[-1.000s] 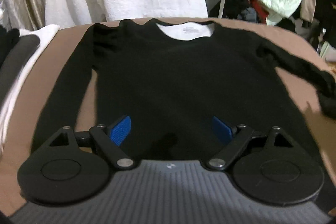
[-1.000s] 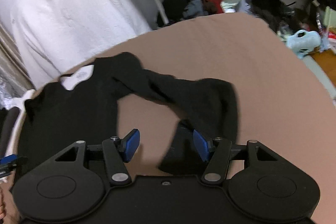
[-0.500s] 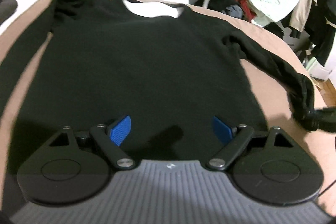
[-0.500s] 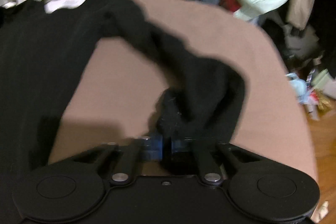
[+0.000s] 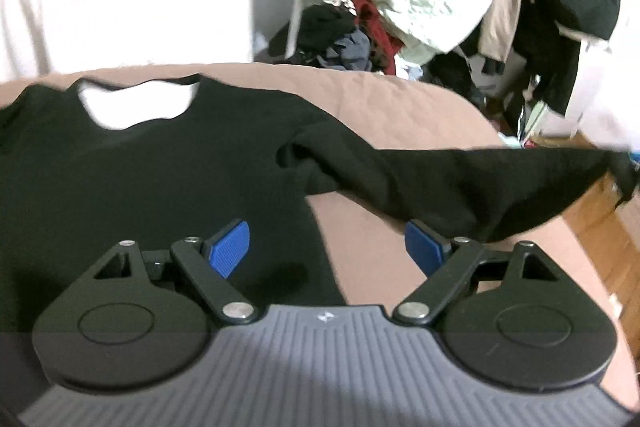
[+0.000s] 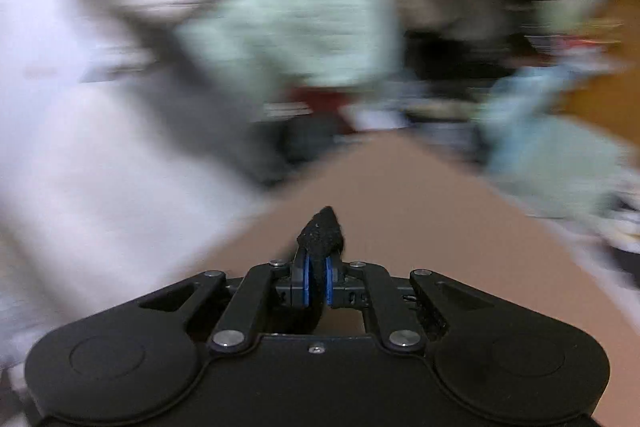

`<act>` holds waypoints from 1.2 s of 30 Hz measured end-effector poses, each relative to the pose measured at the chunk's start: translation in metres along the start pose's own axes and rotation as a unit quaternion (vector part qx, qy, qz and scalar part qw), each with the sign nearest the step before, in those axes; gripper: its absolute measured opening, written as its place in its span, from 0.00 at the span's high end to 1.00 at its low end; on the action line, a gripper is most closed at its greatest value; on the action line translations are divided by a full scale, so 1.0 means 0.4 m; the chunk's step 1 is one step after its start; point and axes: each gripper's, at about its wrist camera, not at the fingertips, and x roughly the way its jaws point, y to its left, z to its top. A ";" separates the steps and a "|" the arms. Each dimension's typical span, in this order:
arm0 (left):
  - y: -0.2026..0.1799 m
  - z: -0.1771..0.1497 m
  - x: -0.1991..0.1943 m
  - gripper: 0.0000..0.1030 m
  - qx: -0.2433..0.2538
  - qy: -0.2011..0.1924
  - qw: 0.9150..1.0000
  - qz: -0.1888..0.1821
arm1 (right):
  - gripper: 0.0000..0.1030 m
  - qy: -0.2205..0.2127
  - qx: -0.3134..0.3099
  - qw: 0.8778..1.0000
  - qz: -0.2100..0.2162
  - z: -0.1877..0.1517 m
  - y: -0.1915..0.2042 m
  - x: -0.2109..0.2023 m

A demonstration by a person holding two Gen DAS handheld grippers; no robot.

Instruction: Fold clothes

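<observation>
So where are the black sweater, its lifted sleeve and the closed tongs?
black sweater (image 5: 160, 167): left wrist view, chest panel lying flat.
sleeve (image 5: 460, 179): left wrist view, mid-length, stretched off the bed.
right tongs (image 6: 316, 281): right wrist view, between blue pads pinching the cuff.

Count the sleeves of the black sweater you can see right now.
1. The right-hand sleeve stretches off the brown surface, its cuff pinched in the right gripper. The other sleeve is out of frame.

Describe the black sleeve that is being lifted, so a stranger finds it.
On the brown padded table lies a black long-sleeved knit top. From its shoulder one sleeve stretches sideways above the table, toward the frame's right edge; alone it hangs raised, not flat.
</observation>
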 end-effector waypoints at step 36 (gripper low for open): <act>-0.218 0.288 0.334 0.82 -0.081 0.100 0.978 -0.162 | 0.55 0.081 0.084 0.992 -0.052 -0.061 -0.156 -0.048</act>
